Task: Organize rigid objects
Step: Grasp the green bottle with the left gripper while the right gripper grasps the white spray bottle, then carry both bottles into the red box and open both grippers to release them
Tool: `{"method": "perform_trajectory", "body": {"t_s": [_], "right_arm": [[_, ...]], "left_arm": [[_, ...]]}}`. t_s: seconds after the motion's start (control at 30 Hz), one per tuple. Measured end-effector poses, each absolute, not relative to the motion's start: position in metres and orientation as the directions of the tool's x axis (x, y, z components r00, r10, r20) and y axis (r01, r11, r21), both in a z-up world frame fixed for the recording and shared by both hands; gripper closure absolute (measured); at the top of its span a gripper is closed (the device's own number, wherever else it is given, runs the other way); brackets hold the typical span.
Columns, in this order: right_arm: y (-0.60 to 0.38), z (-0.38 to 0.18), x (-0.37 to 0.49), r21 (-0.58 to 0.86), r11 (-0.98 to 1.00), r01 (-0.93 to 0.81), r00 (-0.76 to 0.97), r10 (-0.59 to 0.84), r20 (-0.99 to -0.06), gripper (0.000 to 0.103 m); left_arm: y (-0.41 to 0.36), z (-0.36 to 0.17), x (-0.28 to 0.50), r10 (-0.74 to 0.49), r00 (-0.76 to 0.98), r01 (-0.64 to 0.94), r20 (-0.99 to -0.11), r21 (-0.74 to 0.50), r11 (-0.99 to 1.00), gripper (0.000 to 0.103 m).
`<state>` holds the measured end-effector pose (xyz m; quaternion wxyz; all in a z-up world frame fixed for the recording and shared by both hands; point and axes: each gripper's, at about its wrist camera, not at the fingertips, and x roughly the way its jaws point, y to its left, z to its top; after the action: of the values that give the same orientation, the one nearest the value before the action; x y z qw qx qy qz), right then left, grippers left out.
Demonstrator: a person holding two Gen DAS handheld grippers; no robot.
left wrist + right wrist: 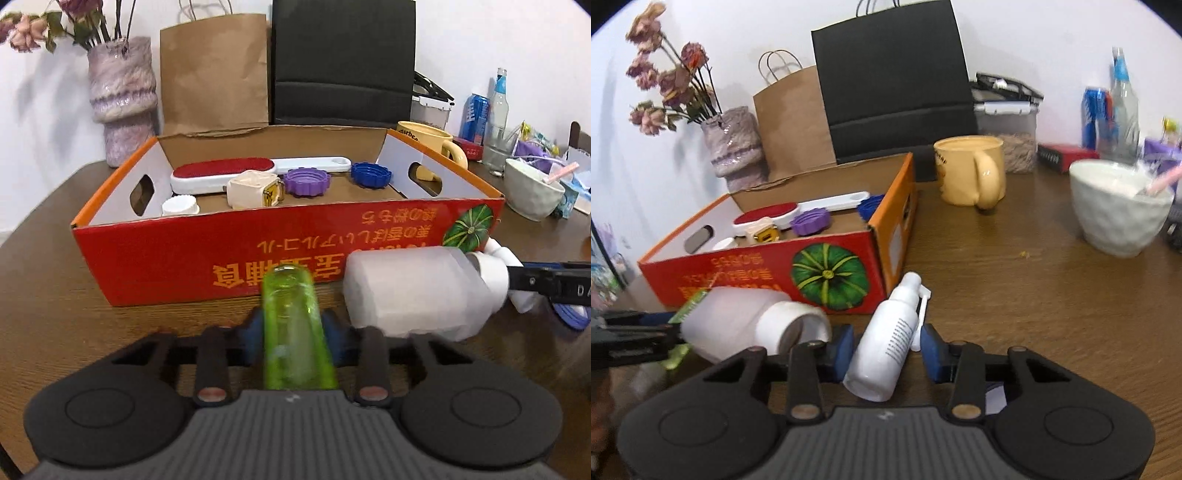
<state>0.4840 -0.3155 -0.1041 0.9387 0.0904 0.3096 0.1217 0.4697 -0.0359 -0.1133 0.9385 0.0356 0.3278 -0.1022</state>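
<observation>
My left gripper (pixel 295 330) is shut on a translucent green tube (pixel 291 310) that points forward, just in front of the red cardboard box (pixel 221 254). Beside it a white jar (pixel 413 291) lies on its side on the wooden table. My right gripper (pixel 886 349) holds a small white spray bottle (pixel 886 347) between its blue pads, tilted, near the box's corner (pixel 879 240). The white jar (pixel 738 321) lies just left of it. Inside the box are a red lint brush (pixel 221 170), a purple cap (pixel 306 181), a blue cap (pixel 371 173) and a white cap (pixel 180 206).
A yellow mug (pixel 967 173) and a white bowl (pixel 1119 218) stand right of the box. Behind it are a purple vase (pixel 122 96), a brown paper bag (pixel 214 74) and a black bag (pixel 343 62). Bottles and a can (pixel 491 107) crowd the far right.
</observation>
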Motion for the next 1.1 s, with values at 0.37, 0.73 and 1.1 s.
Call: {"method": "perform_trajectory", "body": {"t_s": [0.37, 0.73, 1.1], "right_arm": [[-0.311, -0.092, 0.451, 0.207, 0.960, -0.190, 0.809, 0.272, -0.521, 0.074], [-0.269, -0.068, 0.329, 0.267, 0.905, -0.330, 0.790, 0.420, -0.447, 0.077], [-0.244, -0.076, 0.272, 0.246, 0.904, -0.349, 0.762, 0.427, -0.488, 0.077]], "left_arm": [[-0.024, -0.086, 0.381, -0.153, 0.831, 0.158, -0.535, -0.037, 0.987, 0.071], [0.013, -0.060, 0.283, -0.172, 0.861, 0.123, -0.479, -0.133, 0.983, 0.071], [0.017, -0.065, 0.253, -0.180, 0.871, 0.126, -0.458, -0.146, 0.981, 0.072]]}}
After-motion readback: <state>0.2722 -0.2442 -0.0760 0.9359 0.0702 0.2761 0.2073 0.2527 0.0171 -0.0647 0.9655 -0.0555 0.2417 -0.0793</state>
